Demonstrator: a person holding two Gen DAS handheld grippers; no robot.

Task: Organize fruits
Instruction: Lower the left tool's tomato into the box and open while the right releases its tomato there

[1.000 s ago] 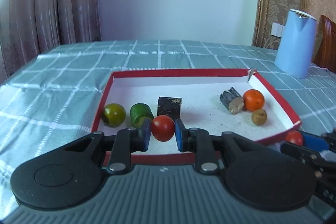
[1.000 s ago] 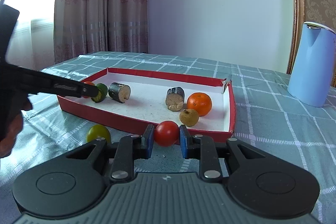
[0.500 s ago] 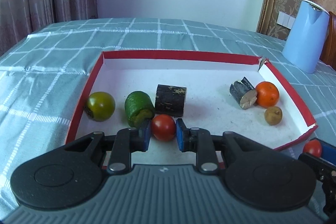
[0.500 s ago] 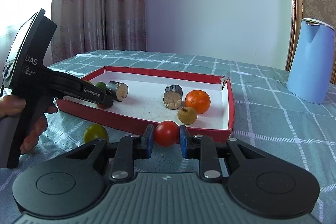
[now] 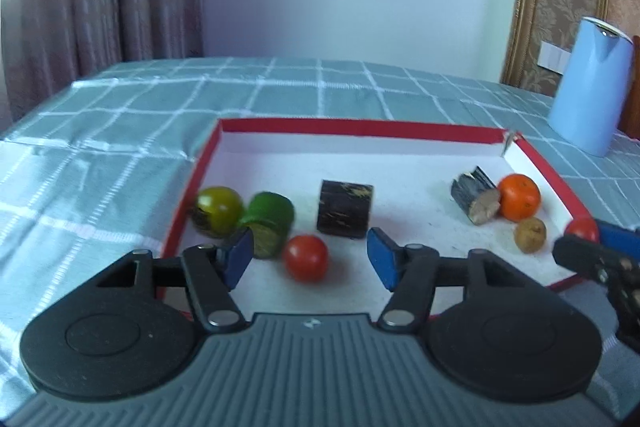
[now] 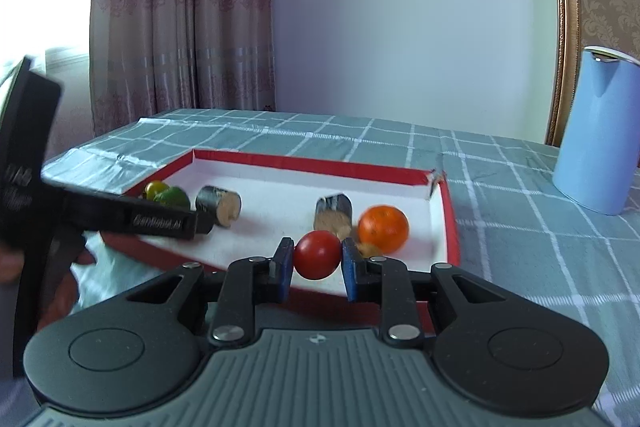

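A red-rimmed white tray (image 5: 360,127) lies on the checked tablecloth. My left gripper (image 5: 310,257) is open over the tray's near left part; a red tomato (image 5: 305,257) lies loose between its jaws on the tray floor. Beside it are a yellow-green fruit (image 5: 218,211), a green piece (image 5: 269,218), a dark block (image 5: 345,209), a cut log piece (image 5: 476,200), an orange (image 5: 519,196) and a small brown fruit (image 5: 530,234). My right gripper (image 6: 316,263) is shut on a second red tomato (image 6: 317,254), held over the tray's near edge (image 6: 320,293), next to the orange (image 6: 383,228).
A light blue kettle (image 5: 590,85) stands on the table right of the tray and shows in the right wrist view (image 6: 598,129). The left gripper's body (image 6: 132,219) reaches across the tray's left end. Curtains and a wall lie behind the table.
My left gripper has opened and let go of its tomato, which now lies in the tray. My right gripper has risen and moved forward over the tray edge with its tomato.
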